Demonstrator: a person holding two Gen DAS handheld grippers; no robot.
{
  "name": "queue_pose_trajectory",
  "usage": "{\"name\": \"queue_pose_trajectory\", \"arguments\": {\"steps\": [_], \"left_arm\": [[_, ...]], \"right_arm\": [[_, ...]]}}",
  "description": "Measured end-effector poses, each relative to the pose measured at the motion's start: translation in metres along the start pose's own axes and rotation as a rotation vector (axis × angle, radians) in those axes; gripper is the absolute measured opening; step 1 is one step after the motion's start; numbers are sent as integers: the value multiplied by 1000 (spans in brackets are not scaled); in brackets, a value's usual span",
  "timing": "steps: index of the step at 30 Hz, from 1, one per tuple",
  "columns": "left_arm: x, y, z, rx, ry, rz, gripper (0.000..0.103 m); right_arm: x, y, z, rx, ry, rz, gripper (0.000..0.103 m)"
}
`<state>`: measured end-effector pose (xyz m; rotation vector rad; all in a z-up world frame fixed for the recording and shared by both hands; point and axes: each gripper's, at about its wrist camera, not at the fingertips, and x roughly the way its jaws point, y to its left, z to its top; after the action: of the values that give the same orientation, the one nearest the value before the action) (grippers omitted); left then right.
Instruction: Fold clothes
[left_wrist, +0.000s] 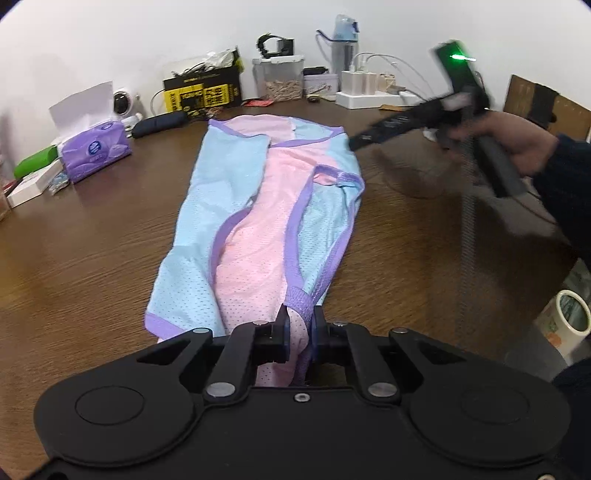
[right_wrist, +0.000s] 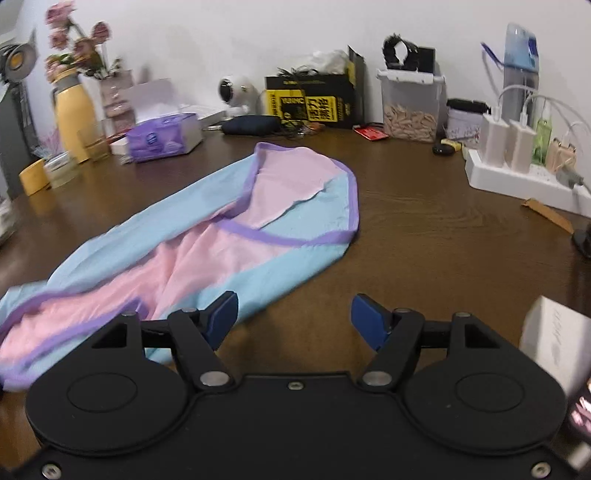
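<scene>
garment: pale blue and pink mesh garment (left_wrist: 258, 221) with purple trim, lying lengthwise on brown wood worktop (left_wrist: 92, 240), sides folded inward over pink middle
left hand-held gripper: left hand-held gripper (left_wrist: 300, 325) at near end of garment, fingers closed on a bunch of pink fabric and purple trim
right hand-held gripper: right hand-held gripper (left_wrist: 360, 142) blurred, raised, tip at far right corner of garment; open or closed unclear
tissue pack: purple tissue pack (left_wrist: 98, 149) left of garment
behind garment: black-yellow box (left_wrist: 203, 92), clear container (left_wrist: 282, 79), water bottle (left_wrist: 345, 42), white power strip (left_wrist: 369, 98)
tape roll: tape roll (left_wrist: 572, 310) far right of garment, near edge
</scene>
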<state>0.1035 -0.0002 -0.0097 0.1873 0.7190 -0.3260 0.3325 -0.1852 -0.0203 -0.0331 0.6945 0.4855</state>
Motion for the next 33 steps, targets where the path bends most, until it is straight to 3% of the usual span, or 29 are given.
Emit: {"name": "queue_pose_trajectory", "arguments": {"steps": [6,11,12,13,14,18,21,24,25,26,28,30,33], "left_arm": [[0,11,-3,-34,-19,-59,9],[0,14,-6,-42,-29,-79,8],[1,16,-7,-49,-37,-86,8],[2,17,-7,-57,-44,-93,8],[1,18,-8,-63,-52,-94,8],[-9,27,-7,-105,-98,-105,7],[-24,46,-9,-199,-130,-105,7],[-23,54,-19,-245,-105,-75,7],[-22,56,-22,-257,-94,-65,9],[-21,55,-24,-252,-81,-64,11],[-22,51,-25,-231,-67,-71,15],[-30,56,-26,-255,-97,-80,22],[-42,76,-28,-335,-134,-84,27]], "right_arm": [[20,4,9,-18,0,-7,69],[39,5,27,-46,13,-73,31],[41,7,29,-58,16,-92,27],[42,9,29,-63,15,-98,11],[42,9,30,-61,13,-96,6],[38,18,49,-41,-33,-76,6],[39,32,73,-86,-58,-57,6],[70,65,115,-189,-32,-23,6],[85,74,121,-222,-6,-19,10],[105,86,125,-264,38,-23,23],[129,103,125,-352,117,-54,30],[124,108,124,-397,85,-78,34],[87,92,125,-316,-27,-80,58]]}}
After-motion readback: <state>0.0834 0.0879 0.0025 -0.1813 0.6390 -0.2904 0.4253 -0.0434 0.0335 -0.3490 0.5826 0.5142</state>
